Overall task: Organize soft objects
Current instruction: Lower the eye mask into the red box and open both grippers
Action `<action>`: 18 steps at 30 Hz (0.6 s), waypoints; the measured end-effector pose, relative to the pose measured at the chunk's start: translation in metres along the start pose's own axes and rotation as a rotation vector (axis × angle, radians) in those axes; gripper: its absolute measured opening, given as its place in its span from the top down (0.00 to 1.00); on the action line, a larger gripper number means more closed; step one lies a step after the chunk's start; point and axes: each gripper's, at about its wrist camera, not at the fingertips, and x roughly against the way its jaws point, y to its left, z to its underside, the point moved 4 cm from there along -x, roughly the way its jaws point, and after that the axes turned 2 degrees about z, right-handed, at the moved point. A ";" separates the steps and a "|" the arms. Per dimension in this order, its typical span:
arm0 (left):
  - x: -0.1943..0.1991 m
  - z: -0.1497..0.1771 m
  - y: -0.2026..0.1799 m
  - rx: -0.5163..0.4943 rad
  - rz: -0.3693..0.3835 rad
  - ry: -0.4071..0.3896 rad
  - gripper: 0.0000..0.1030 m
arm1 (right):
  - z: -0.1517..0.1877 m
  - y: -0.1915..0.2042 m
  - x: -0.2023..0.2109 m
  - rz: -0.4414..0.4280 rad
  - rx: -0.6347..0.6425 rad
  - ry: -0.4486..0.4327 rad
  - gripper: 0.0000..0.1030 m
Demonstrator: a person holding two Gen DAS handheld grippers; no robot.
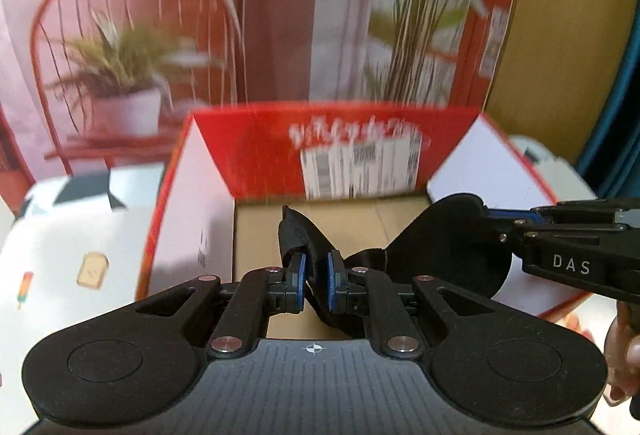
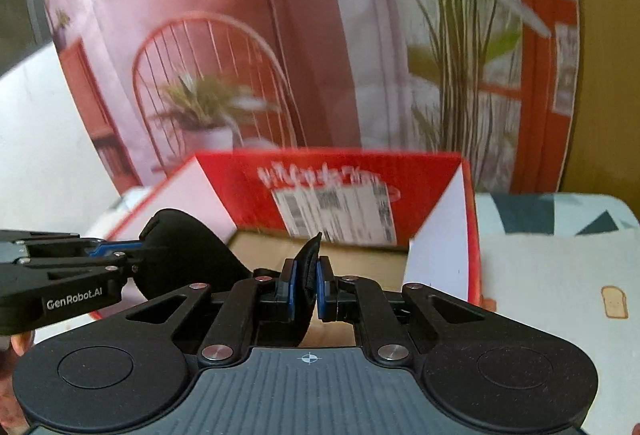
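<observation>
Backdrop (image 1: 280,15): large printed scene of a pink room with a red wire chair and potted plants, standing at 12 o'clock behind everything; blurred in both views. Table (image 1: 60,255) under a white cloth printed with dark triangles, toast and an ice lolly; visible at 9 o'clock in the left wrist view and at 3 o'clock in the right wrist view (image 2: 560,275). Box (image 1: 320,155): red cardboard, open at the top, flaps upright, white on the side flaps' inner faces, shipping label on the far flap, brown floor showing; it sits on the table at 12 o'clock from both claws. Eye mask (image 1: 440,243): black, soft, two rounded lobes joined by a narrow bridge, held over the open box, clear of its floor as far as can be judged. Left claw (image 1: 316,279): closed on one end of the eye mask, fabric pinched between the blue pads and folded upward past them. Right claw (image 2: 306,285): closed on the other end, black fabric edge standing up between its pads. In the left wrist view the right claw (image 1: 492,213) enters from 3 o'clock, pads clamped on the far lobe; in the right wrist view the left claw (image 2: 140,245) enters from 9 o'clock likewise. A hand (image 1: 624,347) shows at 4 o'clock in the left wrist view, under the right tool.
</observation>
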 end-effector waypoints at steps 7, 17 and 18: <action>-0.021 0.005 0.006 -0.002 0.032 0.128 0.89 | 0.014 0.001 -0.027 -0.010 -0.034 0.137 0.91; -0.022 0.008 -0.002 -0.045 0.056 0.162 0.85 | 0.021 -0.003 -0.038 0.031 -0.046 0.193 0.90; -0.019 0.007 -0.001 -0.049 0.054 0.161 0.79 | 0.020 -0.004 -0.037 0.042 -0.041 0.194 0.87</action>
